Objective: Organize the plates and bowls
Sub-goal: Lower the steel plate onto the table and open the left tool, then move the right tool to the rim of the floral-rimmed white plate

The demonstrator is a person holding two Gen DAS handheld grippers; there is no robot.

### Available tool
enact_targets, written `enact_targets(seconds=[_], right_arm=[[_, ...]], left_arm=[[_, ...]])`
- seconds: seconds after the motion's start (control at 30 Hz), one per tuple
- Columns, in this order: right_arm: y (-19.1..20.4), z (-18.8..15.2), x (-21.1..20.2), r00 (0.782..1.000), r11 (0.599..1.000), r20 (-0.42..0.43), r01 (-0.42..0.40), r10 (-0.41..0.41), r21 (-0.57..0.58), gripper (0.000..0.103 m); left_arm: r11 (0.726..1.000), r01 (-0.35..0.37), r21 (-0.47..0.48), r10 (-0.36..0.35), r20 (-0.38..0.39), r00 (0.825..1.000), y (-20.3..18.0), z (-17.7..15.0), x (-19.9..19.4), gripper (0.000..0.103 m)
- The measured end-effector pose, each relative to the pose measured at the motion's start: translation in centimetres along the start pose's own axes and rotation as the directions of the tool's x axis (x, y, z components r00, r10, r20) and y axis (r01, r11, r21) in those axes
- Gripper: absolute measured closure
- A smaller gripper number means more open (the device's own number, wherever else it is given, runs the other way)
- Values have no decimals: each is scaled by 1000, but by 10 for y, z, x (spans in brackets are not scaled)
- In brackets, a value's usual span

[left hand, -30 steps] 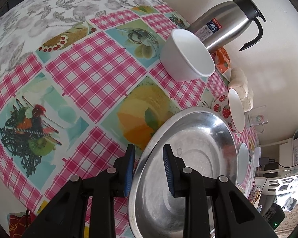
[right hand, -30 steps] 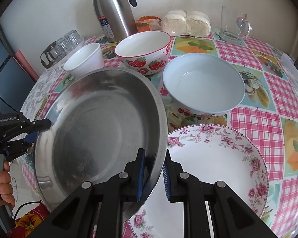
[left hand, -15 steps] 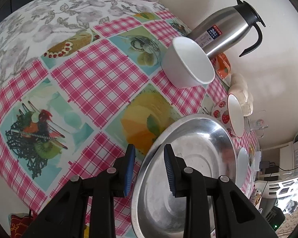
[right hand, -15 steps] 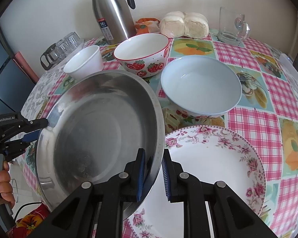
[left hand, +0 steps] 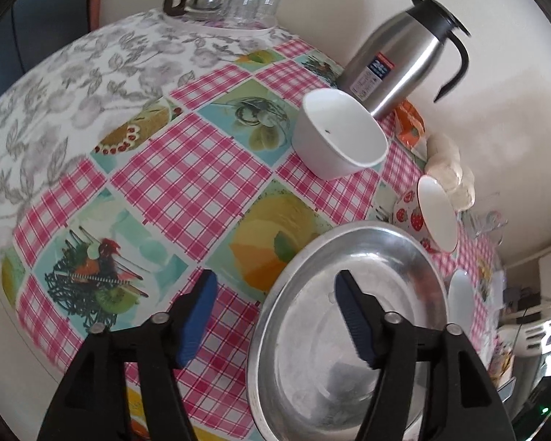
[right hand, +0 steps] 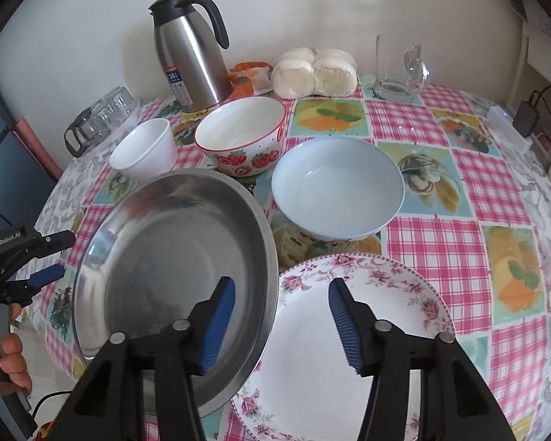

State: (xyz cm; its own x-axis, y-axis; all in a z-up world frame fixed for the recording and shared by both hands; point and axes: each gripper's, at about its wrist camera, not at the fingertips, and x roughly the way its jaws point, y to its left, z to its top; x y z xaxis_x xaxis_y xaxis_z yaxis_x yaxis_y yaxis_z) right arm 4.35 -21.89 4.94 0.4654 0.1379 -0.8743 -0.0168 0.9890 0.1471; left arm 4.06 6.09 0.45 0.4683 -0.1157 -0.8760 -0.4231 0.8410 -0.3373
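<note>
So my left gripper [left hand: 272, 312] and right gripper [right hand: 281, 312] have just spread off the steel plate [right hand: 172, 257]; behind it, three bowls sit unstacked.

The steel dish [right hand: 172, 242] looked brushed and dully reflective; the floral plate [right hand: 378, 312] was glossy ceramic; the checked tablecloth [right hand: 455, 183] shone like smooth vinyl.

Round floral-rimmed white plate [right hand: 363, 334] partly covered by round steel pan [right hand: 172, 257] and cut by the bottom edge, pale blue bowl [left hand: 461, 303] mostly hidden behind pan rim, clear glasses [left hand: 251, 2] blurred
</note>
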Motion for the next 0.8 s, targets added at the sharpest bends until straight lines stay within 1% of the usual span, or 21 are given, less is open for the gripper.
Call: enact_targets(seconds=[0.03,0.07,0.1,0.2,0.23,0.3,0.4,0.43,0.47,0.57,0.63,0.67,0.8], right_arm=[[1,0,0,1000,1000,0,4,-4,-2,40],[2,0,1,1000,1000,0,8,-8,-3,38],[1,0,1,1000,1000,-1,10,-10,-2,35],[0,0,2,1000,1000,-4,11,-11,6,31],[-2,0,2,1000,1000,-3,11,-11,11,28],[-5,1,2,1000,1000,5,10,-10,29,25],[-10,1,-1,1000,998,16,10,-11,55,20],[-12,1,-1,1000,998,19,14,-15,64,18],[-13,1,-2,1000,997,22,18,-20,73,17],[-16,2,-5,999,996,32,22,-25,83,11],[-17,2,-8,999,996,43,20,-24,88,3],[-18,3,-9,998,996,49,19,-24,90,0],[-23,3,-18,996,995,87,11,-19,96,0]], left_arm=[[1000,-9,22,9,-2,1000,-3,-1,1,21],[999,-15,42,15,-1,1000,-6,-2,1,20],[998,-20,66,20,5,1000,-10,-2,0,19],[990,-44,132,41,26,999,-21,-4,-2,16],[986,-53,156,48,35,998,-26,-6,-2,14],[975,-69,210,58,57,997,-35,-9,-5,13],[961,-80,266,60,80,995,-45,-12,-8,11],[955,-84,283,62,87,994,-48,-13,-9,5],[951,-87,297,60,96,994,-52,-14,-10,3],[943,-82,324,43,128,991,-59,-18,-15,3],[940,-65,336,14,153,988,-64,-20,-21,3],[939,-58,340,-1,172,985,-66,-20,-25,3],[934,-34,357,-53,231,971,-76,-23,-39,2]])
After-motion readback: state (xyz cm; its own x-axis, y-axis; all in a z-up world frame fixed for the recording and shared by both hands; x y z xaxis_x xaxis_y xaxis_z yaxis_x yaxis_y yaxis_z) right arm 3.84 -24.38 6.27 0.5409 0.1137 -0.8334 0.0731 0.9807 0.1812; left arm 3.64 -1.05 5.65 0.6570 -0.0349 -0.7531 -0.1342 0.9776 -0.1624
